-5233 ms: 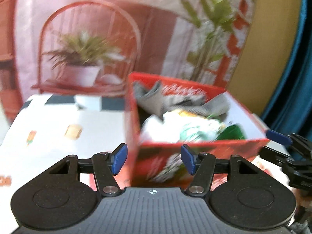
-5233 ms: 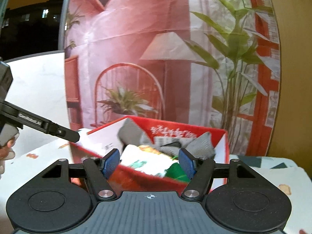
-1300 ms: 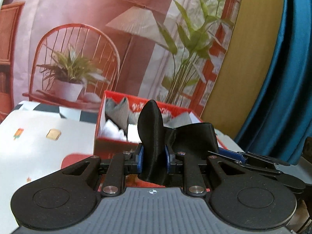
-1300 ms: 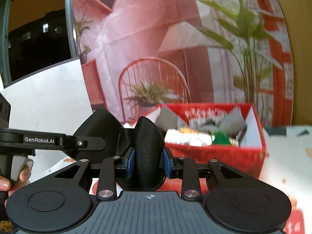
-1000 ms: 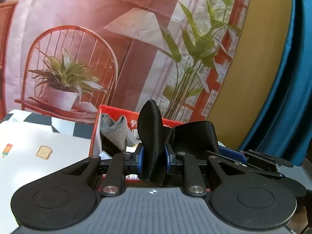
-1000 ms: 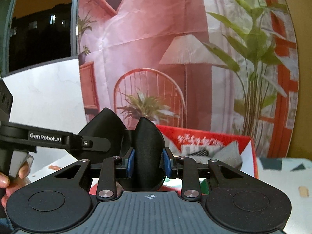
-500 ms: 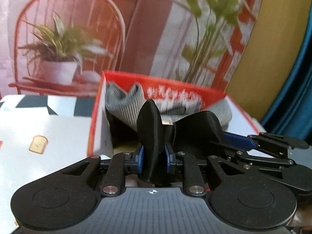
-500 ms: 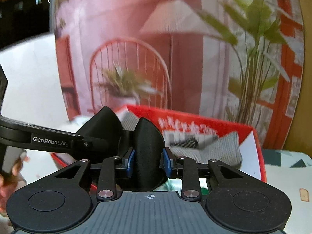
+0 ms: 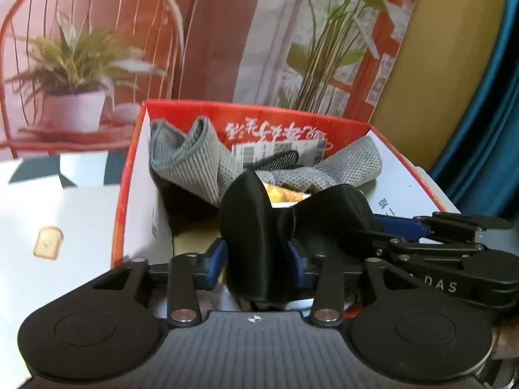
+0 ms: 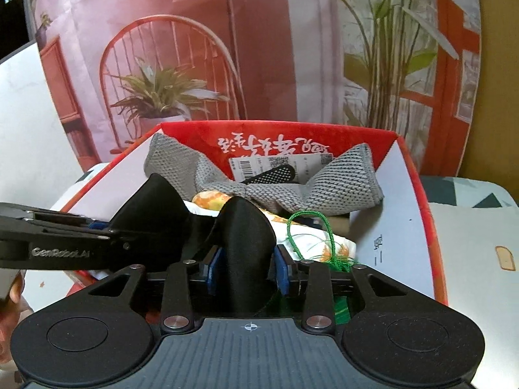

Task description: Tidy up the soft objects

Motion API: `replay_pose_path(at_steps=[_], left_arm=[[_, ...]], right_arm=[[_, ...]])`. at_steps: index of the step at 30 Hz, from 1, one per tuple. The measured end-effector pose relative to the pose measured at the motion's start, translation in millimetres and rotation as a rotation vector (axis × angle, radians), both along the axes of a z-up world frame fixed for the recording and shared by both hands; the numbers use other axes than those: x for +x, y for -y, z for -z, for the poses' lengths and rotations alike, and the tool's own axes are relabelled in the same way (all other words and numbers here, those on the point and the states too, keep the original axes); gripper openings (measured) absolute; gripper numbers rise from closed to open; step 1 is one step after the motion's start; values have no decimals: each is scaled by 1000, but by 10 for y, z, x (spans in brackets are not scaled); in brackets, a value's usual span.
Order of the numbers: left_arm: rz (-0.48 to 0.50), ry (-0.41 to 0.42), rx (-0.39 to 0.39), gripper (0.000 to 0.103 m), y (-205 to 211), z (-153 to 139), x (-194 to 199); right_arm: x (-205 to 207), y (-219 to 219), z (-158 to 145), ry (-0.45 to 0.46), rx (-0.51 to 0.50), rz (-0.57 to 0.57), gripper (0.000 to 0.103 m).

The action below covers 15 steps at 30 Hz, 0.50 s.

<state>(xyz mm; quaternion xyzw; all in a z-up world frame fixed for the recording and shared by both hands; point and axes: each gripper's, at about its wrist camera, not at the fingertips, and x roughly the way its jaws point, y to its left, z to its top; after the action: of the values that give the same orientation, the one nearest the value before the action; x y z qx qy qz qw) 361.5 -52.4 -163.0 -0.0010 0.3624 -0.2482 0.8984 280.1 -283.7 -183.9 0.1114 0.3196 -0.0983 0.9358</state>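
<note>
Left wrist | white patterned tabletop (image 9: 65,214) | printed room backdrop (image 9: 211,32) | possibly blue curtain (image 9: 486,129)

Staged home-like recording corner, judging by the creased printed backdrop (image 10: 259,48) of chair, lamp and plants across the upper frame, teal curtain (image 9: 486,129) at right, toast-patterned tablecloth (image 9: 48,246) lower left.

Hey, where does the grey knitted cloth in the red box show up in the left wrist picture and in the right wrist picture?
Left wrist: the grey knitted cloth lies at upper centre, draped against the back wall of the red box, above the black fabric.
Right wrist: the cloth lies just above centre, spread across the back of the box.
Shared landmark: the white barcode label on the red back wall, behind the cloth.
</note>
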Motion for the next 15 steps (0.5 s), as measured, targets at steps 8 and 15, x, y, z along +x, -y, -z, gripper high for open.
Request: replay_pose_path(at_steps=[8, 15], left_arm=[[-74, 87, -25, 103, -142, -260, -135], [-218, 117, 14, 103, -372, -504, -377]], right_arm=[[-149, 83, -211, 73, -43, 36, 50], [-357, 33, -491, 135, -101, 20, 100]])
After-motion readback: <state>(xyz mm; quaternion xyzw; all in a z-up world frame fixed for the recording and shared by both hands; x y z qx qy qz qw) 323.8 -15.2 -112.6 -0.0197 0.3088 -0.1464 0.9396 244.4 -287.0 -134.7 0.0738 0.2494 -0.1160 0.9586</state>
